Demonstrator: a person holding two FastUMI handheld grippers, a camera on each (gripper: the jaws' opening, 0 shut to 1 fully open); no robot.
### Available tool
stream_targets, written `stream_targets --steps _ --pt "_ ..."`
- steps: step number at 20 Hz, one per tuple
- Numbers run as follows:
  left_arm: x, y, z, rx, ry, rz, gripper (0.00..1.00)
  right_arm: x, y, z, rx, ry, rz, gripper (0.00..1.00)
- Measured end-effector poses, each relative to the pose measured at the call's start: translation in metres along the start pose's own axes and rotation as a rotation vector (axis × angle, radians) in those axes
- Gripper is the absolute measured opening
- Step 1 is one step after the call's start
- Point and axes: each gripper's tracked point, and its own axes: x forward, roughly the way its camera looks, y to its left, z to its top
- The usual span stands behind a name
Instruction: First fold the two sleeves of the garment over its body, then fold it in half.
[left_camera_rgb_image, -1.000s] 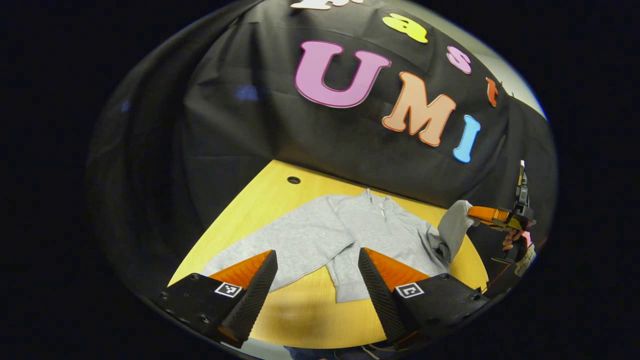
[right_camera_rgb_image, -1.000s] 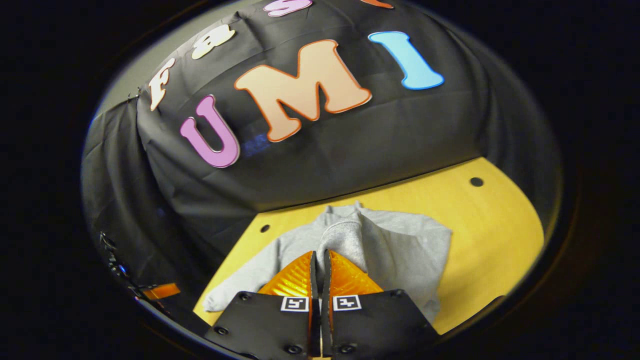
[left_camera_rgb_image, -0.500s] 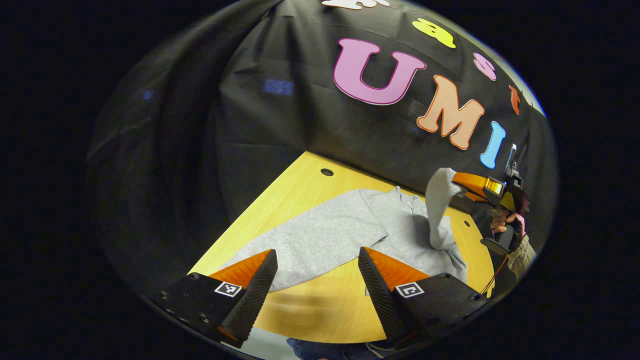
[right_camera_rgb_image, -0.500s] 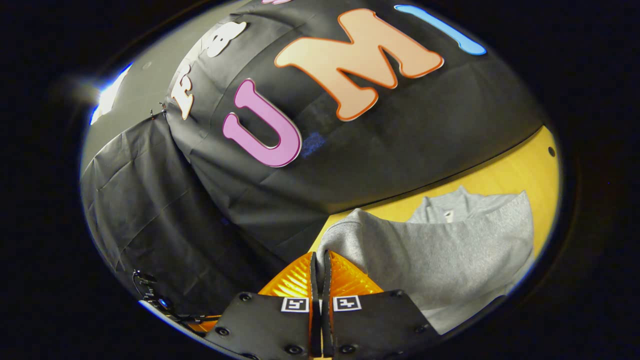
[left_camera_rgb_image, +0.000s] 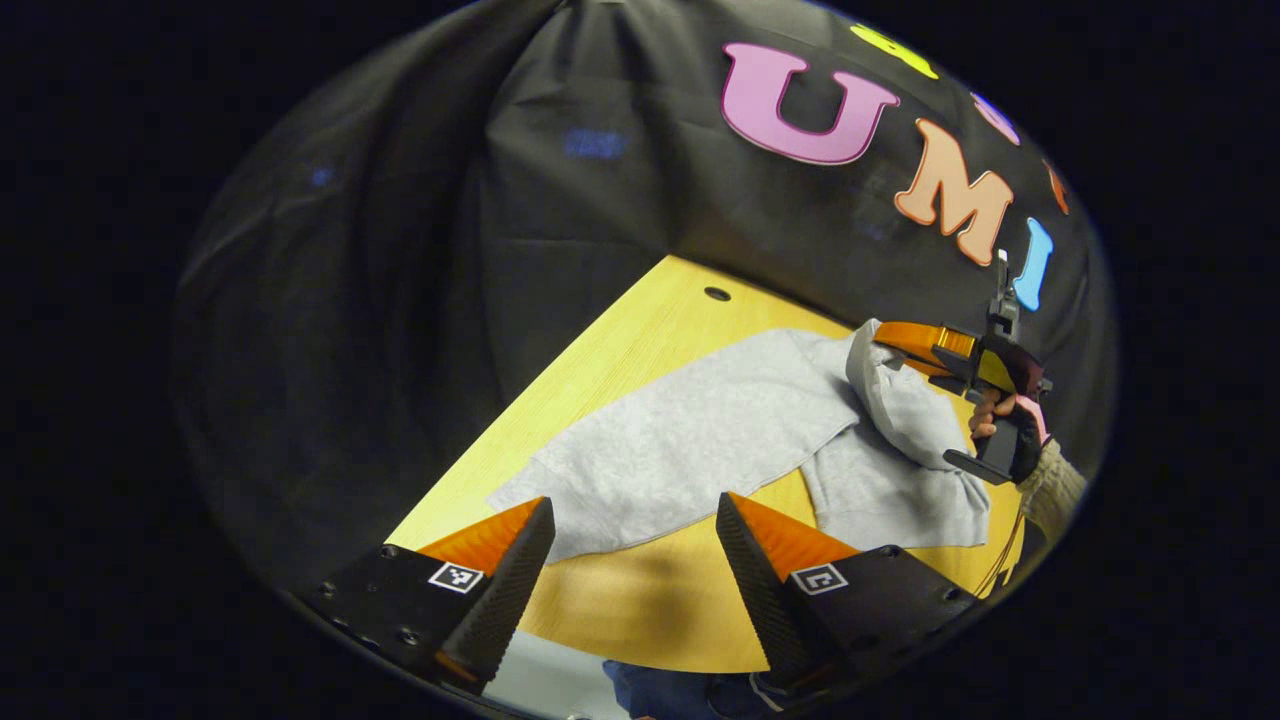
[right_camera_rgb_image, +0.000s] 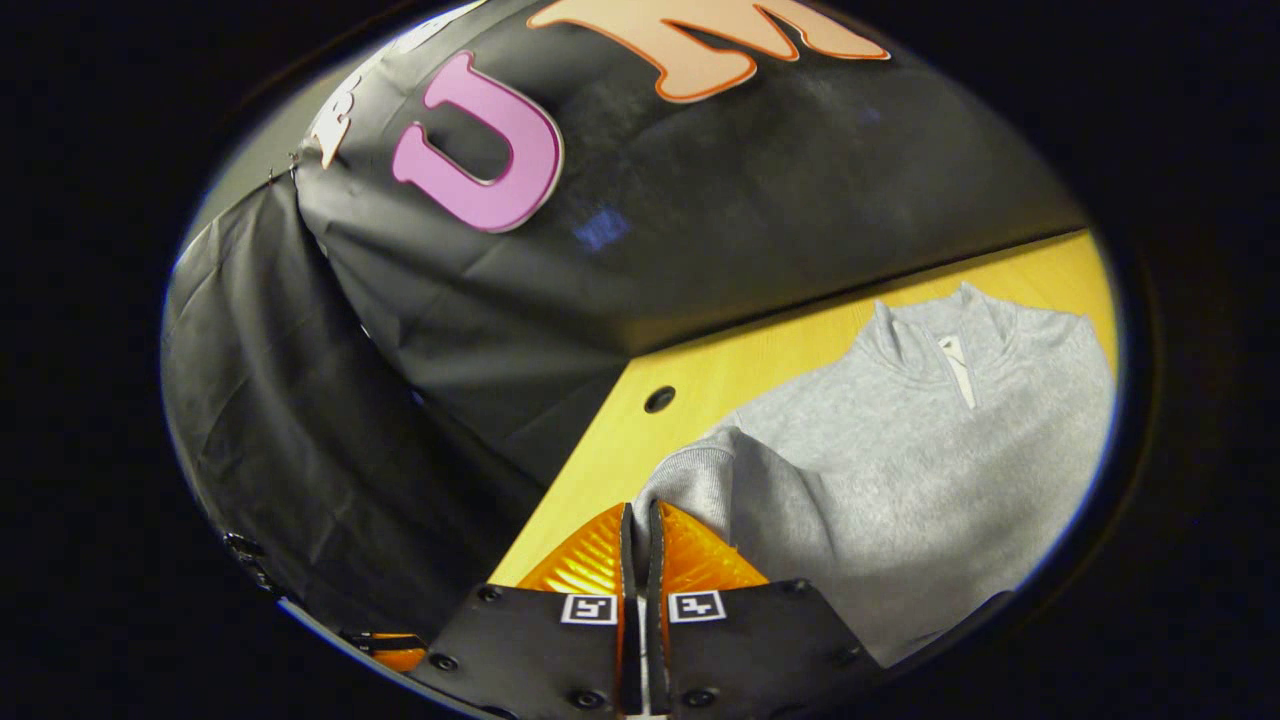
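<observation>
R gripper (right_camera_rgb_image: 640, 520) clamped on sweatshirt (right_camera_rgb_image: 930, 450) cuff (right_camera_rgb_image: 690, 480), collar zip in R view; L gripper (left_camera_rgb_image: 635, 520) apart.

Yellow wooden table (left_camera_rgb_image: 650, 330) with holes, against black cloth wall (left_camera_rgb_image: 420, 250).
</observation>
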Motion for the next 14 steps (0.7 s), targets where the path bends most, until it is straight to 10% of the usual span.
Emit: stream_targets --steps 3,6,7,14 --pt "0.014 0.011 -0.008 0.016 0.033 0.039 0.95 0.004 -0.001 -0.017 -0.002 0.071 0.006 0.09" --pt "0.029 0.016 -0.015 0.025 0.057 0.058 0.95 -0.002 -0.006 -0.021 -0.059 0.073 -0.005 0.80" --pt "0.034 0.019 -0.016 0.026 0.066 0.067 0.95 -0.007 -0.009 -0.018 -0.078 0.069 -0.015 0.88" --pt "0.055 0.031 -0.048 0.001 0.165 0.111 0.96 -0.062 -0.025 0.010 -0.216 0.013 -0.098 0.97"
